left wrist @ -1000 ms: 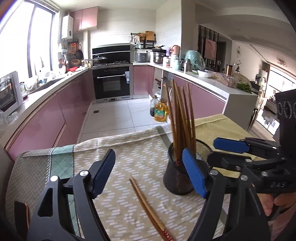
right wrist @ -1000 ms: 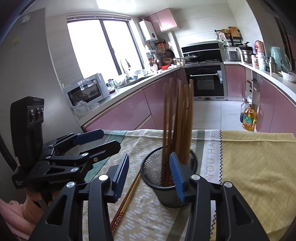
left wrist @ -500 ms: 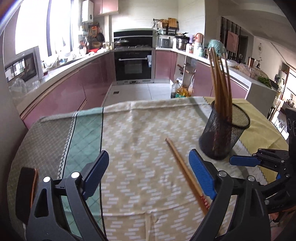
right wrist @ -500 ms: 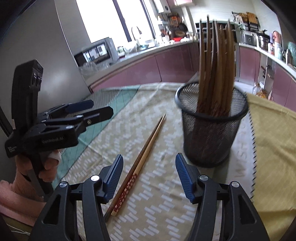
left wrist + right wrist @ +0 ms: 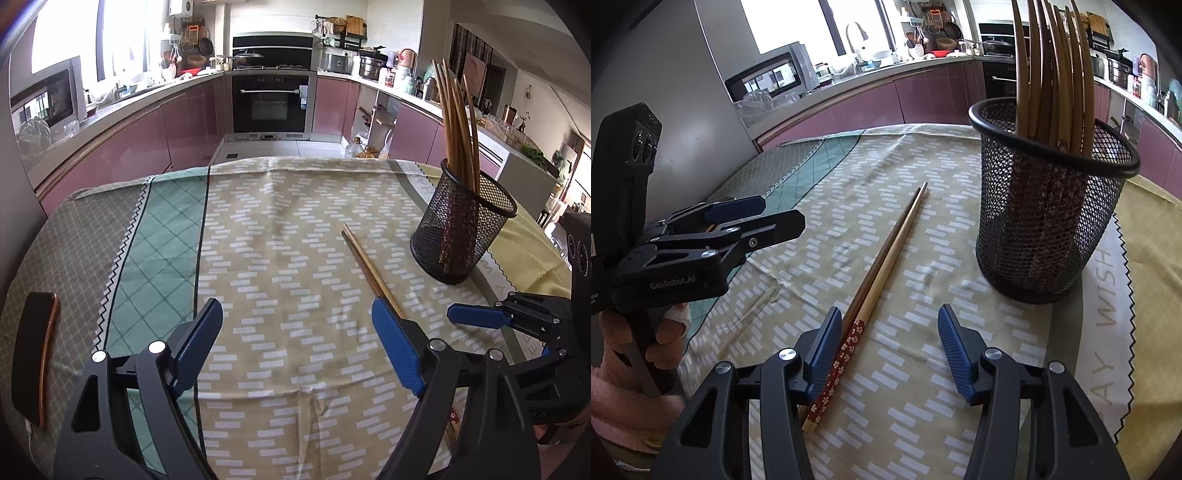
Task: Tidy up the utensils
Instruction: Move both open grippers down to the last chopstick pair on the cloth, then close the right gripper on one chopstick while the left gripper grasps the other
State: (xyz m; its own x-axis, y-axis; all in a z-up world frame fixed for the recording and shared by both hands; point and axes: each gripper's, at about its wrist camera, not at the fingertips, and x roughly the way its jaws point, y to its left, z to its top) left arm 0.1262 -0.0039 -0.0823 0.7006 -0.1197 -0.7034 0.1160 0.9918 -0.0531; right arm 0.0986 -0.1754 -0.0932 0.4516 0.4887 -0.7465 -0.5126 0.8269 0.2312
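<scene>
Patterned tablecloth covers the table and carries every item shown. A black wire-mesh holder stands upright on the cloth at the right, filled with a bundle of brown chopsticks that lean slightly and rise well above its rim; in the left wrist view the same holder and bundle appear at the right, near the yellow section of the cloth.

A loose pair of chopsticks lies flat on the cloth just left of the holder, apart from it, the two sticks touching side by side, red flower-printed ends toward the cameras and tapered tips pointing away. In the left wrist view the pair runs diagonally and passes behind the right-hand blue pad.

Right gripper: held low over the cloth, jaws spread wide, gripping nothing; the left blue pad sits just beside the printed ends.

Left gripper: likewise released, jaws wide apart and empty, held level above the cloth. In the right wrist view it points across the table, its handle in the person's hand.

A dark phone lies at the cloth's left edge.
</scene>
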